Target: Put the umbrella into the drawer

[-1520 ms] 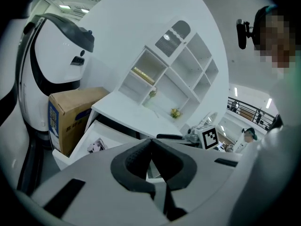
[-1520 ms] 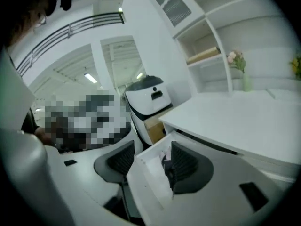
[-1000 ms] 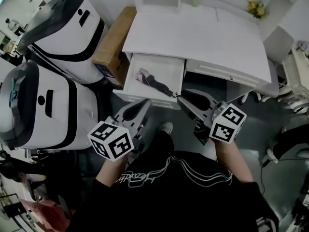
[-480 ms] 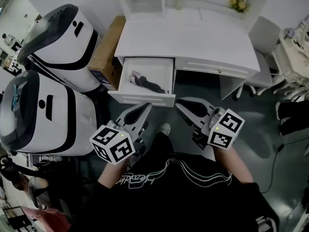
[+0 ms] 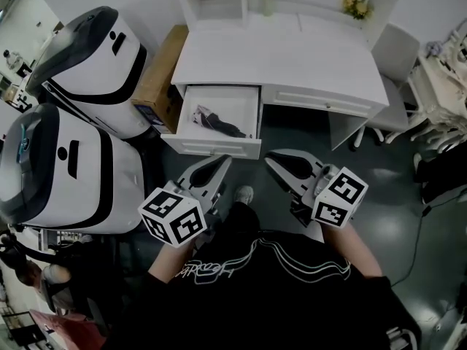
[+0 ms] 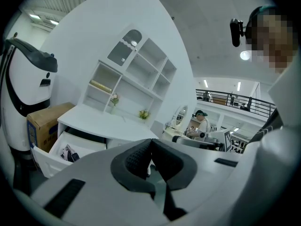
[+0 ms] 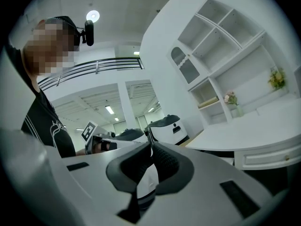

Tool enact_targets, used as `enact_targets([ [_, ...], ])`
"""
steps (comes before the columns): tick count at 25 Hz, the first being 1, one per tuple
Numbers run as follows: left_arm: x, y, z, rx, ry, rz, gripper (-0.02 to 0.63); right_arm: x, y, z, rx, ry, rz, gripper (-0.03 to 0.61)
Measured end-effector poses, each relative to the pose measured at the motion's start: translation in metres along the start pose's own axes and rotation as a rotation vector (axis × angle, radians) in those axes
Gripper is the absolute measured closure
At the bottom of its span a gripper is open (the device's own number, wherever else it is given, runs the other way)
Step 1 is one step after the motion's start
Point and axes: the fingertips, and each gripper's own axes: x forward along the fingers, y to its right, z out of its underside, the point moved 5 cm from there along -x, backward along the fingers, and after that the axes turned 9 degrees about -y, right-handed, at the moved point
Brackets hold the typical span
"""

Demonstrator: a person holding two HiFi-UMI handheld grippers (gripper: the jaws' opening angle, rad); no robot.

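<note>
The dark folded umbrella (image 5: 216, 123) lies inside the open drawer (image 5: 211, 149) on the left side of the white desk (image 5: 292, 57). It also shows in the left gripper view, umbrella (image 6: 70, 153) in drawer (image 6: 43, 158). My left gripper (image 5: 222, 163) hovers a short way in front of the drawer, shut and holding nothing; its pads meet in its own view (image 6: 151, 142). Level with it, my right gripper (image 5: 272, 160) is also shut and holds nothing (image 7: 151, 145). Neither touches the drawer.
Two big white machines (image 5: 69, 170) (image 5: 98, 49) stand at the left, with a cardboard box (image 5: 166, 68) wedged against the desk. A white chair (image 5: 400, 49) is at the right. Shelves with flowers (image 5: 354, 4) rise behind the desk. My shoe (image 5: 244, 194) is on the dark floor.
Both grippers have drawn back from the drawer, and the desk now sits farther away in the head view. The umbrella stays in the drawer.
</note>
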Motion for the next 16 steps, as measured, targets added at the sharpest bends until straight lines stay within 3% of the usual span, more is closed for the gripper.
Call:
enact_targets([
  [16, 0.010, 0.010, 0.007, 0.007, -0.034, 0.009, 0.594, -0.010, -0.001, 0.010, 0.019, -0.010, 0.003, 0.528],
])
